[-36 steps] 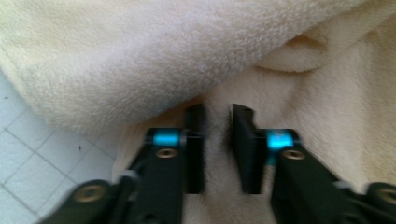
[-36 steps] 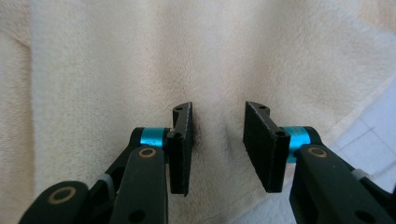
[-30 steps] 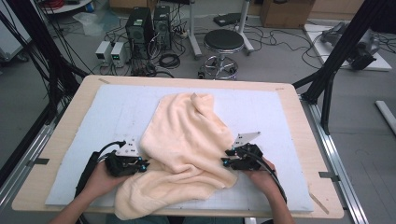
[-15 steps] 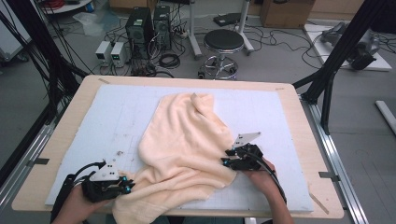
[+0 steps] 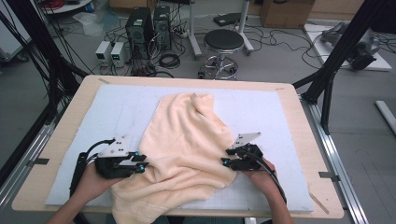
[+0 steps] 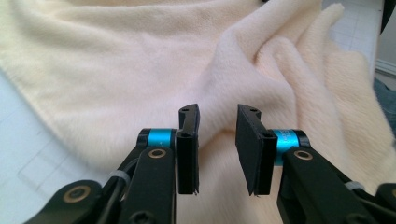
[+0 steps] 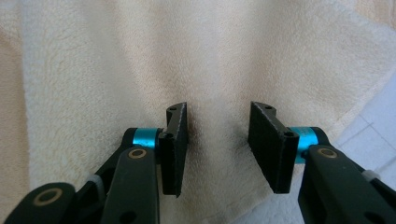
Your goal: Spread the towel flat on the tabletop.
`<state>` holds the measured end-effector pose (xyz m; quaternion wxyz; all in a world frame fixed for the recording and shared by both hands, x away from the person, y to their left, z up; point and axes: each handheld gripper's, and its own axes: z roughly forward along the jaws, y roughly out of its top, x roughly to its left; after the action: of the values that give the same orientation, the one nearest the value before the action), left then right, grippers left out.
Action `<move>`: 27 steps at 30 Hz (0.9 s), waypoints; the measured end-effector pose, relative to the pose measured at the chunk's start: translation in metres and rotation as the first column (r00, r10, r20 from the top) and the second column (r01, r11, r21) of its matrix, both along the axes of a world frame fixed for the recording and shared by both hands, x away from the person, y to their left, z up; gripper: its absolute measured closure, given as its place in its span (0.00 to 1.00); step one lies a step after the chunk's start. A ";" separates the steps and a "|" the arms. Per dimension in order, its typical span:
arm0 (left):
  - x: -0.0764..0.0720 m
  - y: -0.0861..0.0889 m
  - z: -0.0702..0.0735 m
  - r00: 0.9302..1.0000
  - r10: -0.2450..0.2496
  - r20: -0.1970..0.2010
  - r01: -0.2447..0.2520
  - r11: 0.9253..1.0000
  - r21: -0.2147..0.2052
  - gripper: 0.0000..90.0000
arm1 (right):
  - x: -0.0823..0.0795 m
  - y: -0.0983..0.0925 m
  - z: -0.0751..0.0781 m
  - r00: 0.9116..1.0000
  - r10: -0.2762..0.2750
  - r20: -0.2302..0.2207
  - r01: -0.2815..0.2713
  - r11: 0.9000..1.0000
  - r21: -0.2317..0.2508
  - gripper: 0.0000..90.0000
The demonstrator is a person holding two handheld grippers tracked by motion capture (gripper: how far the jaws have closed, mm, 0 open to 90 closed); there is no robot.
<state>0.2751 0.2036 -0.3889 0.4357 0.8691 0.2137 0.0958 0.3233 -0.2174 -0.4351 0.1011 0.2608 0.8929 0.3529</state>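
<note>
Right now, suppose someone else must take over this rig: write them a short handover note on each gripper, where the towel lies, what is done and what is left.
Left gripper: jaws open, at the towel's left edge near the front, gripping nothing.
Right gripper: jaws open, over the towel's right edge, also gripping nothing.
Towel: cream, crumpled on the white mat. It runs from a bunched corner near the middle back to the front edge of the table, where it hangs slightly over.
Done: both grippers are placed at opposite side edges.
Left: probably close on the edges, then spread or fold the towel. It is neither flat nor folded yet.
</note>
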 end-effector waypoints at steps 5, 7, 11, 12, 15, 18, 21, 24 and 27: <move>0.021 -0.014 -0.016 0.999 -0.032 -0.032 0.033 0.999 0.018 0.81 | 0.001 -0.001 0.000 1.000 0.002 0.005 -0.002 1.000 0.001 0.63; 0.026 -0.019 -0.022 0.998 -0.040 -0.048 0.042 0.998 0.044 0.67 | 0.001 -0.001 0.000 1.000 -0.001 -0.003 0.001 1.000 0.002 0.63; 0.031 -0.024 -0.030 0.994 -0.066 -0.086 0.072 0.995 0.070 0.70 | 0.001 -0.001 0.000 1.000 0.000 -0.002 0.000 1.000 0.002 0.62; 0.032 -0.025 -0.031 0.993 -0.066 -0.095 0.073 0.995 0.074 0.74 | 0.001 -0.001 0.000 1.000 -0.004 -0.003 0.004 1.000 0.002 0.62; 0.032 -0.025 -0.032 0.992 -0.062 -0.111 0.072 0.993 0.089 0.88 | 0.001 -0.001 0.000 1.000 -0.004 -0.003 0.004 1.000 0.001 0.63; 0.027 -0.024 -0.030 0.994 -0.058 -0.094 0.068 0.992 0.108 0.93 | 0.001 -0.001 -0.001 1.000 -0.006 -0.001 0.006 1.000 0.001 0.63; 0.019 -0.019 -0.028 0.994 -0.062 -0.086 0.072 0.990 0.120 0.93 | 0.001 -0.001 -0.001 1.000 -0.003 0.001 0.003 1.000 0.003 0.63; 0.013 -0.012 -0.028 0.995 -0.058 -0.086 0.068 0.991 0.115 0.94 | 0.001 -0.001 -0.001 1.000 -0.001 0.001 0.001 1.000 0.000 0.63; 0.003 -0.010 -0.026 0.994 -0.068 -0.090 0.078 0.991 0.109 0.94 | 0.000 0.000 -0.001 1.000 -0.004 -0.003 0.004 1.000 0.001 0.63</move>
<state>0.2782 0.1935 -0.4152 0.3797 0.9028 0.1945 0.0542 0.3230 -0.2177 -0.4359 0.1004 0.2630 0.8923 0.3528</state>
